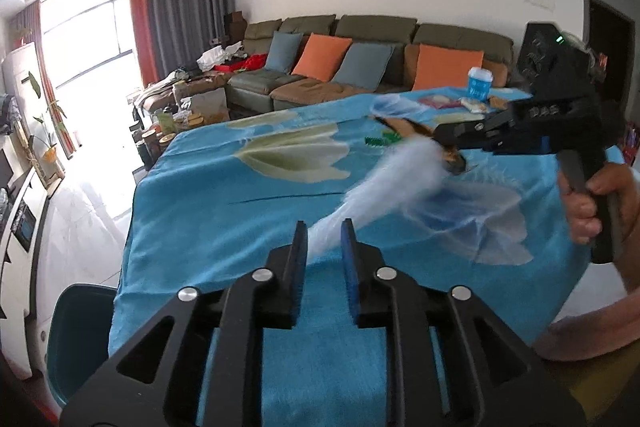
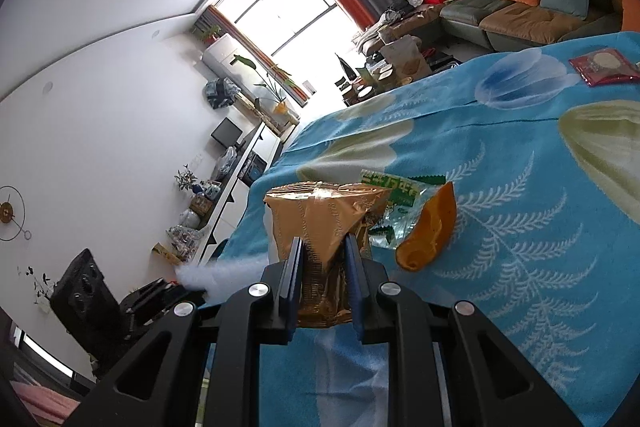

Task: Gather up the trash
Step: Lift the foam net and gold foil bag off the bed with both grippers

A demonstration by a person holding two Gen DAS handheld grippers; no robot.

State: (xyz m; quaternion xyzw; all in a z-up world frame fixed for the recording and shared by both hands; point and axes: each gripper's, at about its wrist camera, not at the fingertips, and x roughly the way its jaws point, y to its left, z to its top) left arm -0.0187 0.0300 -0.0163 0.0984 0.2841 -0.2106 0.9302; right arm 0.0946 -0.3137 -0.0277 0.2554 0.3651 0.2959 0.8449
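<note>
My left gripper (image 1: 324, 231) hangs over the near edge of the table's blue floral cloth (image 1: 224, 227), its jaws a little apart. A white tissue (image 1: 384, 179), smeared by motion, runs from between the fingertips up to the right; the pads do not press on it. My right gripper (image 2: 322, 247) is shut on a crumpled gold snack wrapper (image 2: 320, 211). In the left wrist view the right gripper (image 1: 450, 143) holds that wrapper (image 1: 410, 127) above the cloth. An orange peel (image 2: 428, 231) and a green wrapper (image 2: 396, 193) lie just beyond.
A teal bin (image 1: 76, 339) stands on the floor by the table's near left corner. A blue paper cup (image 1: 479, 83) and a red packet (image 2: 604, 67) sit at the far side. A hand (image 1: 588, 203) grips the right tool. Sofa behind.
</note>
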